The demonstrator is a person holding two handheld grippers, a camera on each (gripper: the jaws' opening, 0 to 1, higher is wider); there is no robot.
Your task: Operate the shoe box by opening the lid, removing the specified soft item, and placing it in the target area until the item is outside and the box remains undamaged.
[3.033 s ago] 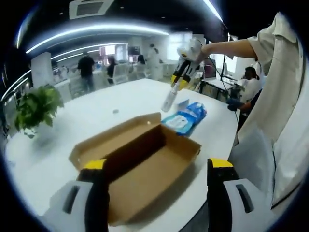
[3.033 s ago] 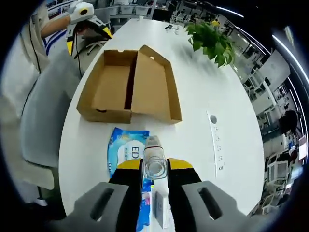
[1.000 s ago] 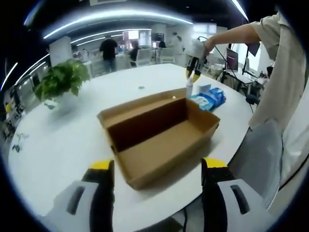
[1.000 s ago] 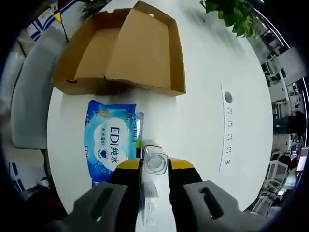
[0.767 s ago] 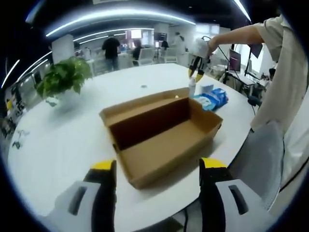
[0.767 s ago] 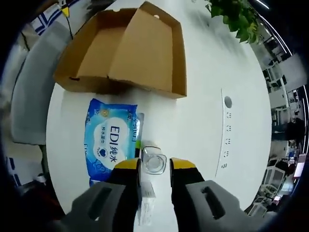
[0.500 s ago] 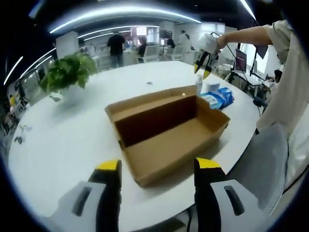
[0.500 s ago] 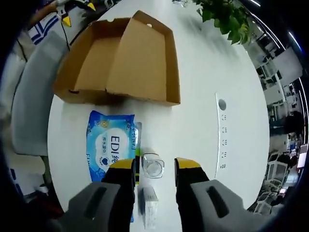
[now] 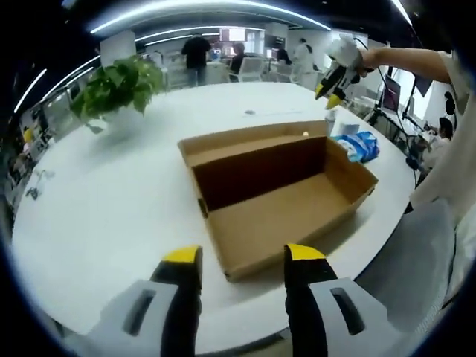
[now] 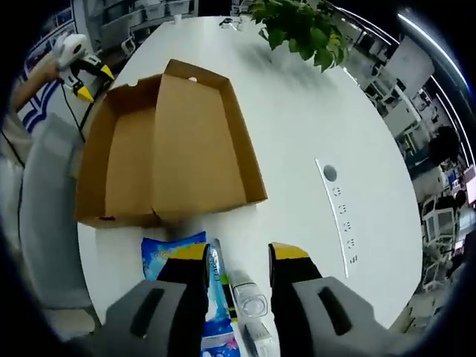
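The white table (image 9: 97, 193) carries the shoe box (image 9: 282, 197), lid folded back, interior bare as far as can be seen; the removal step is judged done, w/ placement finishing. The blue wipes pack (image 10: 172, 249) lies on the table just beside the box, w/ a clear bottle (image 10: 249, 297) next to it. Right hand-held gripper (image 10: 236, 256) is held above both, jaws apart, nothing gripped. Left hand-held gripper (image 9: 236, 259) sits near the box's short end, jaws wide, empty. Next move, prob.: both pulled clear w/o knocking the box.
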